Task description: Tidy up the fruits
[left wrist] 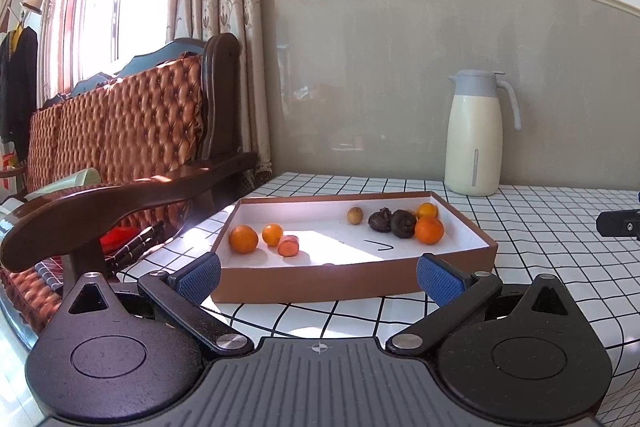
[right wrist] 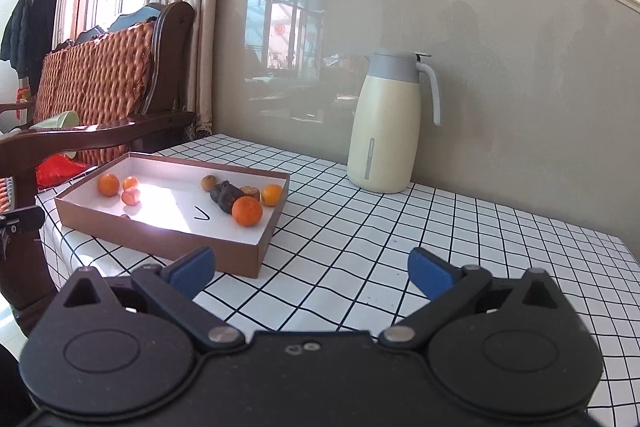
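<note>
Now, left gripper (left wrist: 318, 277): jaws wide, empty, before the box (left wrist: 352, 277).
Right gripper (right wrist: 312, 273): jaws wide, empty.
Box: oranges (left wrist: 243, 238), dark fruits (left wrist: 402, 223).

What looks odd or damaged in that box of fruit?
Two dark, shrivelled fruits lie among the oranges at the right end of the box and look spoiled. A black curved mark shows on the white floor. Nothing has spilled.

Left gripper (left wrist: 319, 277): black plastic body, two round disc housings, triangular cut-outs, silver pivot screws, ribbed grey centre plate with a small crosshair mark, blue textured pads (left wrist: 439, 281) on black linkage fingers. Right gripper (right wrist: 311, 273): same black build, silver screws, smooth blue pads (right wrist: 429, 273), two small marks mid-body.
</note>
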### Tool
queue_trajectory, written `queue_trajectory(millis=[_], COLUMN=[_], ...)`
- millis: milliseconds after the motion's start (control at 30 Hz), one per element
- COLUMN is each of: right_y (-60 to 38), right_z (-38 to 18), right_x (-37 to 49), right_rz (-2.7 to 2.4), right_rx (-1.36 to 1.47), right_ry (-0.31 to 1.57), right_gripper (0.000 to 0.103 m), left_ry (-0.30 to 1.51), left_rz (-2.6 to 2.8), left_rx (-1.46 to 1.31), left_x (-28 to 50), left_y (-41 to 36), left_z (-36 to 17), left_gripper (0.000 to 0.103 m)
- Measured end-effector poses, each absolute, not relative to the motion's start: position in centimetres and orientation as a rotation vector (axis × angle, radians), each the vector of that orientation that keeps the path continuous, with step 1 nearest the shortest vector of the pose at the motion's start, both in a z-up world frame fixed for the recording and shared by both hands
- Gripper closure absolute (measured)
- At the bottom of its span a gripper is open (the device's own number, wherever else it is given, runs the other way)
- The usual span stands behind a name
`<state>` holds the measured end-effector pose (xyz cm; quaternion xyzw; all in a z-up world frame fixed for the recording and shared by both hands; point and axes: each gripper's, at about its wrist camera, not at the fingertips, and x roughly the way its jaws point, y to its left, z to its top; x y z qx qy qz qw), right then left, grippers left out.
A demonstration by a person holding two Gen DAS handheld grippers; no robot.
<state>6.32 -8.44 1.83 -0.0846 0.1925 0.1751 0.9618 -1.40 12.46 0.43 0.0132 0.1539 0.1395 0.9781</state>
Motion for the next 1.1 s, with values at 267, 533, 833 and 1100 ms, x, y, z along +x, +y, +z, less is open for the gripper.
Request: queue_trajectory(millis=[267, 533, 833, 1100], right_y=[-8.29, -8.44, -8.56, -8.53], right_z=[1.88, 1.92, 2.00, 1.98], right_x=[5.87, 5.80, 5.88, 5.85], right_rz=[0.355, 0.357, 0.356, 0.356], right_rx=[-0.191, -0.185, -0.178, -0.177], right_ry=[0.363, 0.360, 0.363, 0.364], right_gripper=[0.006, 0.006, 0.006, 0.006], left_ry=[0.304, 0.308, 0.298, 0.286], left_rz=[0.292, 0.309, 0.295, 0.291], left_rx=[0.002, 0.022, 0.023, 0.019], left_x=[-1.57, -1.39, -1.48, -1.68], left_y=[13.19, 12.66, 12.64, 12.63], left_z=[0.42, 0.46, 0.45, 0.46], left_gripper=[0.000, 0.000, 0.000, 0.000])
